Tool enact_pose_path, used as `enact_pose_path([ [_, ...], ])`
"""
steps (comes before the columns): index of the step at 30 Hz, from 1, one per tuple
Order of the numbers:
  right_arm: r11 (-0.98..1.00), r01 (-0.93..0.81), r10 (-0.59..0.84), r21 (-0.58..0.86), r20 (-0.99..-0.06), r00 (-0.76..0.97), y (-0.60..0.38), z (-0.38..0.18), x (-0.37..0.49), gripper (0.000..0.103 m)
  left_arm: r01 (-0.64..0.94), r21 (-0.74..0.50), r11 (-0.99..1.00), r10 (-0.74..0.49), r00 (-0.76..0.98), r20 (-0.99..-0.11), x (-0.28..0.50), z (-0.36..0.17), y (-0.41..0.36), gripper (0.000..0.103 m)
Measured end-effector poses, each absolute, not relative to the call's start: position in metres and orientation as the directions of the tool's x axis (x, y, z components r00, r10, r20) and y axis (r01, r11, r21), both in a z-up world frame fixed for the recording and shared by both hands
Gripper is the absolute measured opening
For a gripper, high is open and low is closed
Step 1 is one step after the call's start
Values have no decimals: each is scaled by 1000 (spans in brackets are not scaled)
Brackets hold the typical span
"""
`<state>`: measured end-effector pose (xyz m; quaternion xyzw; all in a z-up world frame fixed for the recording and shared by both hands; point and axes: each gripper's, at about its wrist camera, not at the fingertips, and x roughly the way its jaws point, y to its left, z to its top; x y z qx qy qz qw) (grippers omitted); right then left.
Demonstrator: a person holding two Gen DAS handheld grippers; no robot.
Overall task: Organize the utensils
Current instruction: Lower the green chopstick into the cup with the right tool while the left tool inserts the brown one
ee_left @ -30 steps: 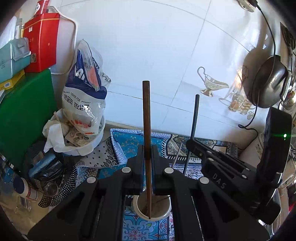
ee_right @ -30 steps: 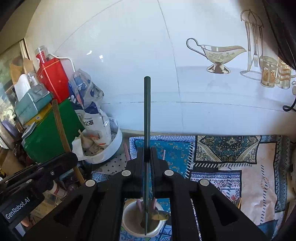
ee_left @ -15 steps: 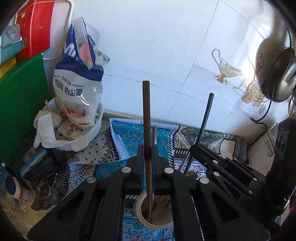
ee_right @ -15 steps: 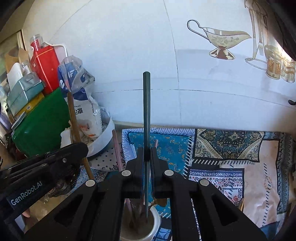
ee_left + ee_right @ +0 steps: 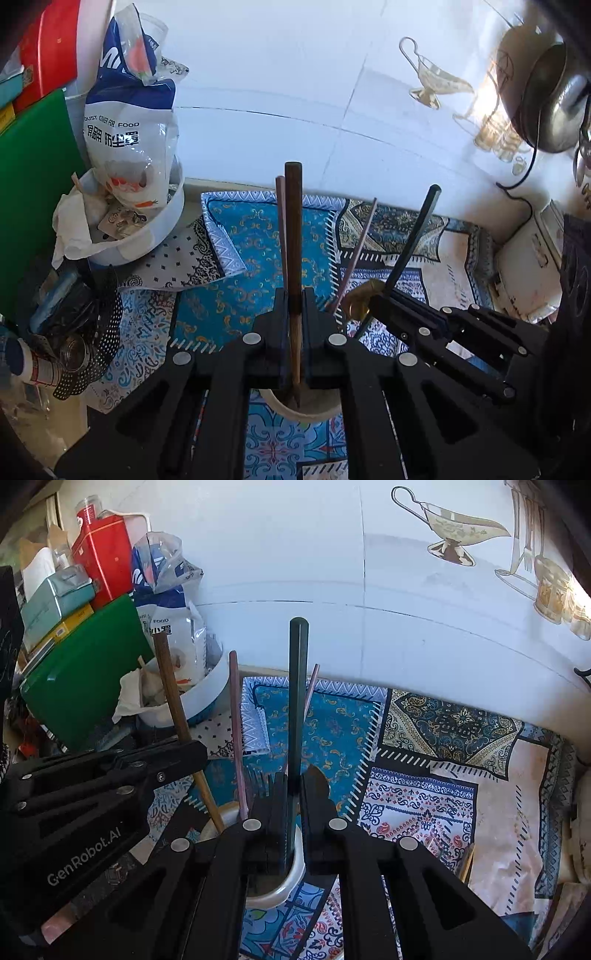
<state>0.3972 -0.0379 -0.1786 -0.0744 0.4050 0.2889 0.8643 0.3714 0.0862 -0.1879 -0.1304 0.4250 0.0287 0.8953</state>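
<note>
I see a brown wooden chopstick (image 5: 293, 280) upright at frame centre, its tapered tip inside the white cup (image 5: 295, 411) at bottom centre. A dark green chopstick (image 5: 297, 709) stands upright over the same cup (image 5: 291, 880). 2 pink chopsticks (image 5: 235, 734) lean in it.

Both tools are matte black plastic. The left gripper (image 5: 294, 314) has two flat fingers on angular arms with triangular cut-outs and round silver screw heads. The right gripper (image 5: 294, 790) is built the same way. In its view the left one's side shows white lettering — "GenRobot.AI".
</note>
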Motion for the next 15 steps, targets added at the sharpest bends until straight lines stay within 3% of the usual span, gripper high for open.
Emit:
enact_pose_path([
  [6, 812, -576, 442, 98, -748, 495, -47, -168, 387, 8, -149, -182, 972, -40, 658, -752, 354, -172, 77, 5],
  [11, 814, -573, 454, 96, -721, 524, -61, -151, 371, 19, -130, -170, 977, -36, 684, -729, 338, -154, 68, 5],
  [15, 825, -558, 452, 93, -700, 552, -74, -139, 361, 22, -108, -156, 982, -35, 705, -709, 326, -140, 57, 7],
])
